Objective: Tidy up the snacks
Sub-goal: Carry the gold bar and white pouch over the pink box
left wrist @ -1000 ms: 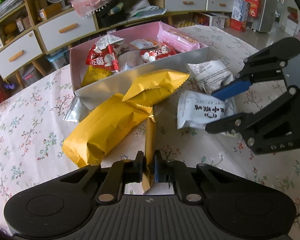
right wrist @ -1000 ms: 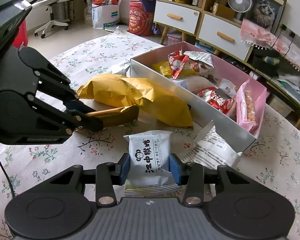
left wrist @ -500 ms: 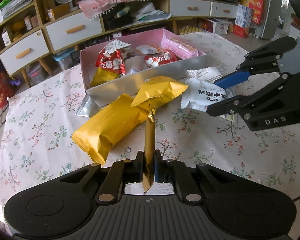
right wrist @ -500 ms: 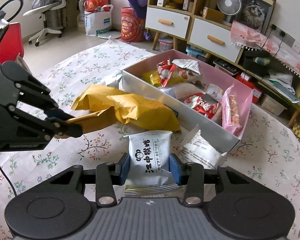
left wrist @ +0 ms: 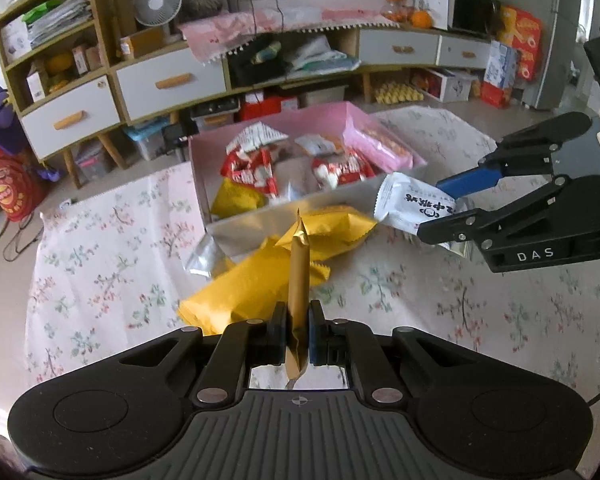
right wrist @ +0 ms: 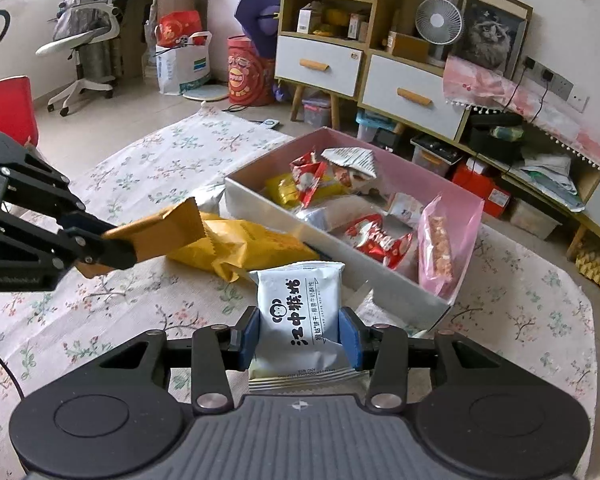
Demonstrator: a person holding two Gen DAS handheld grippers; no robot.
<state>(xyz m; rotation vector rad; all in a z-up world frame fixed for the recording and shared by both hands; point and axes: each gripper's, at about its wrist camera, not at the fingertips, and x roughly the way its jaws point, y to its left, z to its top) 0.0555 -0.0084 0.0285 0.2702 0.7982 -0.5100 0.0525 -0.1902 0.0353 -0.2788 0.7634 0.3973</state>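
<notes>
Both packets higher now, gold packet (left wrist: 298, 280) between left tongs (left wrist: 298, 338).

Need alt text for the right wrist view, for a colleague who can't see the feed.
The right gripper is shut on a white biscuit packet above a floral tablecloth. Ahead, a pink box holds assorted snacks. At left, the left gripper is shut on a gold packet over yellow packets.
</notes>
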